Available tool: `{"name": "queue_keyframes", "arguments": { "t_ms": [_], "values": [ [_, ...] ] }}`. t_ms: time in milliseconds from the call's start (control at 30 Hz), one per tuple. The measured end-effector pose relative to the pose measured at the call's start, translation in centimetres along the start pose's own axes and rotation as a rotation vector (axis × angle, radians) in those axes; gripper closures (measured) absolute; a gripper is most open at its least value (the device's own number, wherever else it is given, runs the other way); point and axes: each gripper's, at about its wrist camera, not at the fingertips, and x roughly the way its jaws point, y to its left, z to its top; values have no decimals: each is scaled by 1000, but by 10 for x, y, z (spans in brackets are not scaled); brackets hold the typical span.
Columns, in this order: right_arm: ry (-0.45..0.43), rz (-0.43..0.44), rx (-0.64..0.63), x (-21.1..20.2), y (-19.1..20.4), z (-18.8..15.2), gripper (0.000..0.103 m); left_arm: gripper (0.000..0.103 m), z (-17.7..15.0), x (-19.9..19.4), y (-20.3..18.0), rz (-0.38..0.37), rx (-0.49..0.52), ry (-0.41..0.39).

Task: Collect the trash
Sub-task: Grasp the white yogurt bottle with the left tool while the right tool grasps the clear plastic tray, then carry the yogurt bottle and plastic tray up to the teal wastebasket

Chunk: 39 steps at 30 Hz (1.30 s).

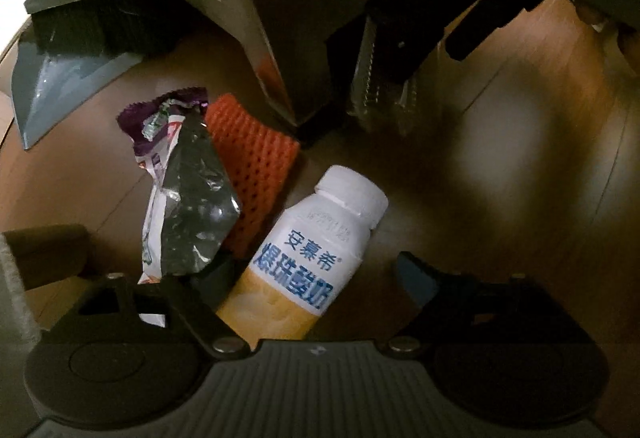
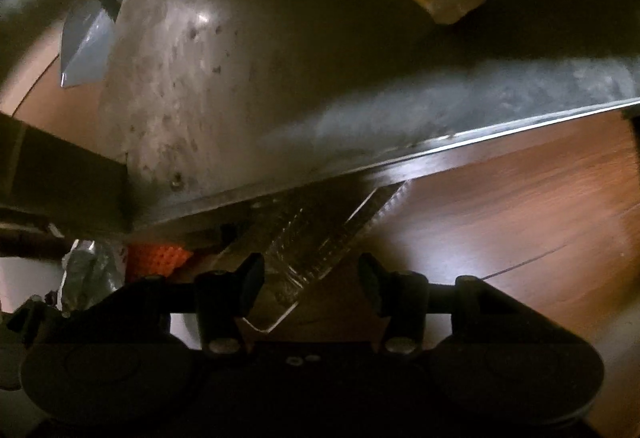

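Observation:
A white drink bottle (image 1: 316, 250) with blue lettering and a yellow lower half lies on the wooden floor. It sits between the fingers of my left gripper (image 1: 314, 274), which is open, with the right pad clear of the bottle. Beside the bottle lie a crumpled silver and purple snack wrapper (image 1: 184, 198) and an orange foam net (image 1: 252, 166). My right gripper (image 2: 312, 274) is open low over a clear plastic packet (image 2: 316, 250), whose near end lies between the fingers. The right finger stands apart from it. The same packet (image 1: 380, 98) shows in the left wrist view.
A grey metal stand (image 1: 260, 18) rises just behind the trash and fills the upper right wrist view (image 2: 260, 78), over the packet's far end. A grey dustpan (image 1: 60, 86) with a black brush (image 1: 92, 26) stands at the left. Bare wooden floor (image 2: 520, 198) lies to the right.

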Motion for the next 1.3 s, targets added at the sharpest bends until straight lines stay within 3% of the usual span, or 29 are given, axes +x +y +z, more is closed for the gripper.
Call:
{"name": "queue_keyframes", "arguments": {
  "t_ms": [67,100,133,167,300,500,700,900,1067,1300],
  "values": [
    [5,-2,2,1,1,0,59,42,0,3,-3,-4,0,16],
    [8,-4,3,3,1,1,65,48,0,4,-5,-4,-2,21],
    [13,-7,0,4,1,1,74,50,-1,5,-6,-6,-6,27],
    [21,-10,-4,7,0,1,89,54,-1,6,-7,-8,-10,31],
    [40,-26,-3,25,3,-1,100,58,-7,4,-14,-10,-50,41],
    [78,-37,-57,29,-5,-12,102,59,-15,-1,-20,-38,-155,59],
    [165,-31,-152,20,-18,-41,102,59,-35,-17,-19,-125,-264,106],
    [223,-4,-231,-23,-24,-75,102,59,-55,-58,-17,-180,-354,126],
    [205,44,-298,-79,-20,-89,102,59,-59,-108,-13,-164,-403,106],
    [114,125,-370,-170,-13,-94,102,59,-49,-199,4,-54,-470,8]
  ]
}}
